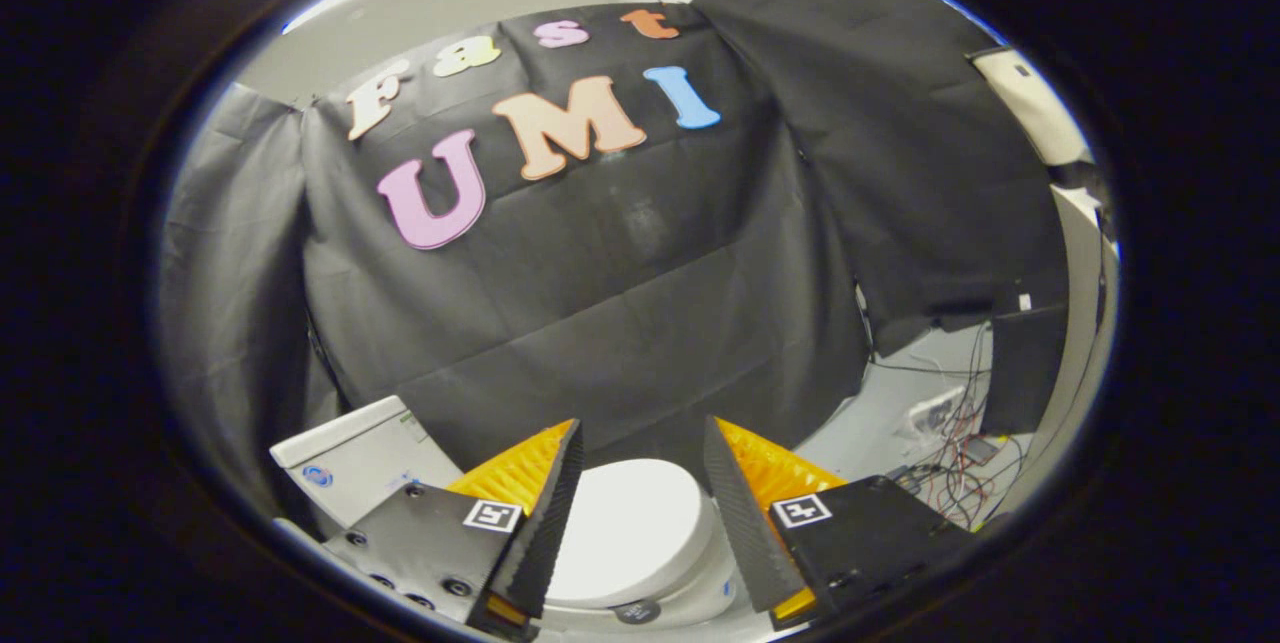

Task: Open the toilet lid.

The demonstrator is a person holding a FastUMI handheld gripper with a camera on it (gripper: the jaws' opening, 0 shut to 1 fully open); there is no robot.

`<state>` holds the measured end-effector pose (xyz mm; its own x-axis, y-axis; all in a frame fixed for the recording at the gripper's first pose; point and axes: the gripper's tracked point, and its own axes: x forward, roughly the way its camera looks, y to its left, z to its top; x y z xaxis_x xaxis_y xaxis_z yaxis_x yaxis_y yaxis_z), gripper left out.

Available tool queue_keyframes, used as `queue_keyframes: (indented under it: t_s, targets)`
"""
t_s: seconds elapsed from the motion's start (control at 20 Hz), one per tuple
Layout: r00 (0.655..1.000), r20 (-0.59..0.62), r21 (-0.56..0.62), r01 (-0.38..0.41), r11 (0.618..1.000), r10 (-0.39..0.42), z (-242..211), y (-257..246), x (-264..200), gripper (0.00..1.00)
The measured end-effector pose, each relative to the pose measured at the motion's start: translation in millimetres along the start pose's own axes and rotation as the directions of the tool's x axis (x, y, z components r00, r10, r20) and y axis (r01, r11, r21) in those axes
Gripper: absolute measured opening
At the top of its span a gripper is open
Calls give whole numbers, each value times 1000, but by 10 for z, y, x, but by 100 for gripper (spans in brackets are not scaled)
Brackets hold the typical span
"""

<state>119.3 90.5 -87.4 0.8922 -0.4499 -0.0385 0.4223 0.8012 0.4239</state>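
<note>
The gripper (640,443) hung spread and holding nothing, its 2 fingers flanking the closed toilet lid (625,533) beneath. Left of the lid stood the white tank (350,463); right of it, tangled cables (955,463) on the floor.

Cloth-walled test booth: toilet (630,533) beside loose cables (950,468).

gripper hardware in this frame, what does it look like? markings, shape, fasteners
The gripper has two wedge-shaped fingers with ribbed, sawtooth inner faces, tapering to points. Each sits on a flat plate bearing a square black-and-white fiducial tag; the left plate is grey with round screw heads, the right one dark. Fingers open, toilet lid beyond them.
</note>
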Motion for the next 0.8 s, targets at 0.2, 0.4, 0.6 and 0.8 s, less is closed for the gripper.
queue_keyframes:
  t_s: [0.2,0.4,0.6,0.8]
  targets:
    - [1000,10,23,-17,1000,16,-87,79,-14,72]
    - [997,63,60,-50,997,47,-86,224,-39,69]
    - [996,81,96,-38,995,30,-124,226,-19,66]
    - [989,149,143,-45,989,23,-137,321,-64,63]
